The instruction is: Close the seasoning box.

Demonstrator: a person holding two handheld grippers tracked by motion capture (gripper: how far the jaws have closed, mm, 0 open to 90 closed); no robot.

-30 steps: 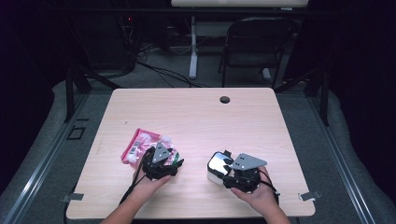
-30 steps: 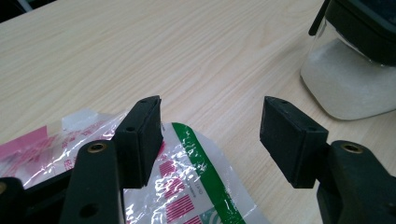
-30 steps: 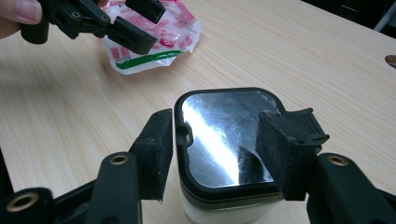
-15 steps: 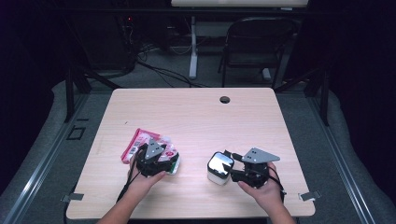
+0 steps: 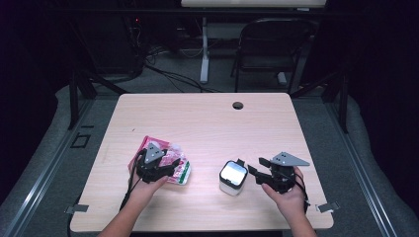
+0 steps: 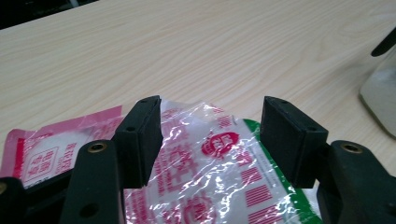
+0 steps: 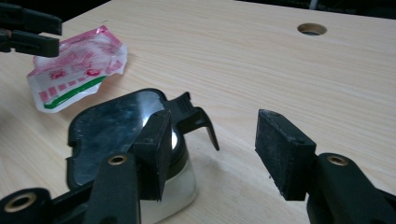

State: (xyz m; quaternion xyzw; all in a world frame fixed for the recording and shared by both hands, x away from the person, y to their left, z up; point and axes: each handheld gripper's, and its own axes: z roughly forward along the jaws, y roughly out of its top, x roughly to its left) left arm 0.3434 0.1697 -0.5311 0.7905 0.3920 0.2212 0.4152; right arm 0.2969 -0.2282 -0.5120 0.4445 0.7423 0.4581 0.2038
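Wooden table [image 5: 207, 123] (cable hole [image 5: 238, 105]) bears packets [image 5: 170, 163], container [image 5: 232, 177].

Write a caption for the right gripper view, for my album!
Open right claw beside a white container with a shiny black lid; a pink snack packet lies farther off.

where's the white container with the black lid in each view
High view: the white container with the shiny black lid stands on the wooden table, lower middle, just left of the right gripper.
Left gripper view: a pale edge of it at the far right.
Right gripper view: lower left, behind the left jaw.
Shared landmark: the crinkled red, white and green plastic packet.
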